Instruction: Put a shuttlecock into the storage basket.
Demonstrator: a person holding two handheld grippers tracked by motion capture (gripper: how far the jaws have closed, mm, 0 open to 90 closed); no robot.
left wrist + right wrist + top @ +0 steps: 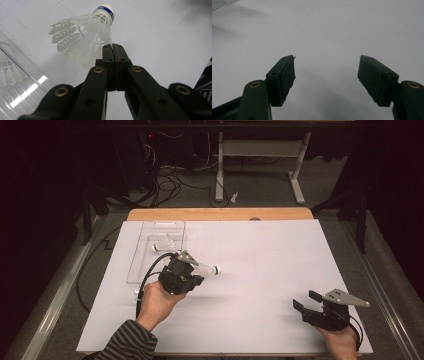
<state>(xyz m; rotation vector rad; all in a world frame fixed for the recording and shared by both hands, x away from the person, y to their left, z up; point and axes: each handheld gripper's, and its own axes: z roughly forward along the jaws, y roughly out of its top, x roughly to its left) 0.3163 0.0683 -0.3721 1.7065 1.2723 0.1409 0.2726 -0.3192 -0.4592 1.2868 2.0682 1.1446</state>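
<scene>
The left gripper (196, 270) is held above the white surface (260, 270), just right of a clear plastic box (145, 251) that lies at the surface's left side. Its fingers (109, 53) are pressed fully together, pinching the edge of the skirt of a white plastic shuttlecock (85, 32). In the left gripper view the shuttlecock stands out beyond the fingertips, its white cork head with a blue band pointing away from the gripper and its ribbed skirt spreading toward the box. In the high view the cork head projects to the right of the gripper, raised off the surface with a faint shadow beneath.

A second shuttlecock (165, 243) lies inside the clear box, toward its far end.

The right gripper (307, 301) is held at the near right corner of the surface, well apart from the left gripper and the box. Its fingers (283, 75) are spread wide and grasp nothing; bare white surface lies between them. A striped sleeve (127, 342) covers the left forearm.
</scene>
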